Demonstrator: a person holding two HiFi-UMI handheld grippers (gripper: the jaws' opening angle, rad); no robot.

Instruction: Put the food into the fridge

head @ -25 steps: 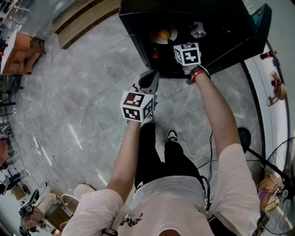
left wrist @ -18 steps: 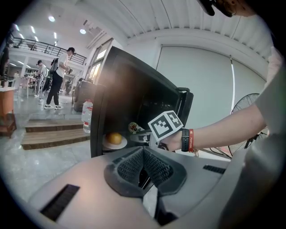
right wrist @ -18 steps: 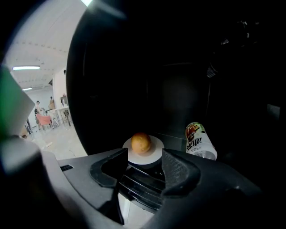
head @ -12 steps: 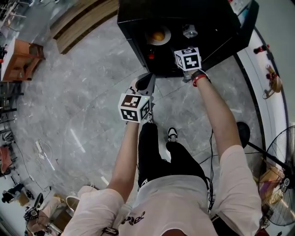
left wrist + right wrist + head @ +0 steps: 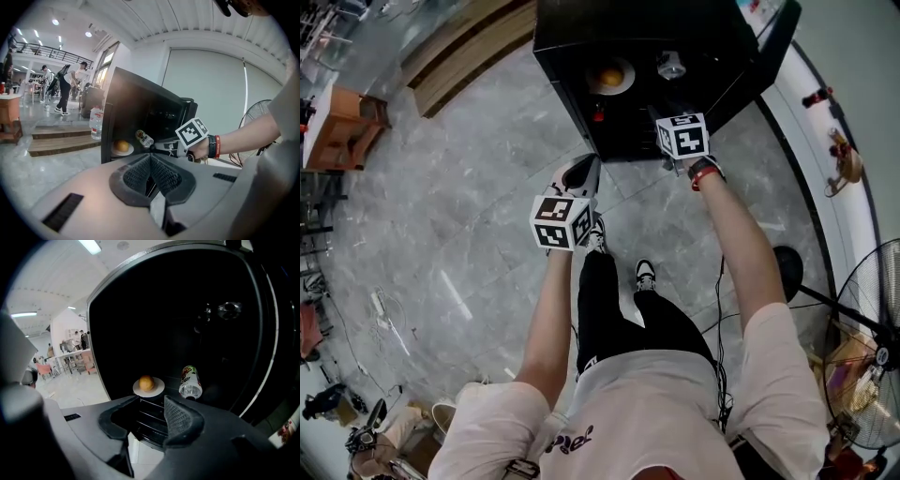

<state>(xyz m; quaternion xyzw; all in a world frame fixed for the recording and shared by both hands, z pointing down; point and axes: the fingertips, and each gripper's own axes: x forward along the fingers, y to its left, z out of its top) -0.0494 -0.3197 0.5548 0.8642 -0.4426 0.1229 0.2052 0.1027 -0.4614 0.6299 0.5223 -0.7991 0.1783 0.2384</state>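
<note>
A black fridge (image 5: 694, 56) stands open in front of me. On its shelf an orange (image 5: 610, 76) sits on a white plate (image 5: 157, 389), with a bottle (image 5: 671, 65) lying on its side to the right. My right gripper (image 5: 661, 117) hangs just outside the shelf's front edge, below the bottle. Its jaws are closing with nothing between them, and in the right gripper view (image 5: 147, 416) a gap still shows. My left gripper (image 5: 581, 173) is held lower left over the floor, away from the fridge. Its pads (image 5: 150, 161) meet and hold nothing.
The fridge door (image 5: 773, 47) stands swung open at the right. A white counter (image 5: 825, 169) and a standing fan (image 5: 872, 375) are at the right. Wooden steps (image 5: 469, 37) lie left of the fridge, with a water bottle (image 5: 95, 123) on them. People (image 5: 63, 89) stand far off.
My right gripper has drawn back from the shelf toward me. The orange and the bottle stay where they were. The left gripper has barely moved.
</note>
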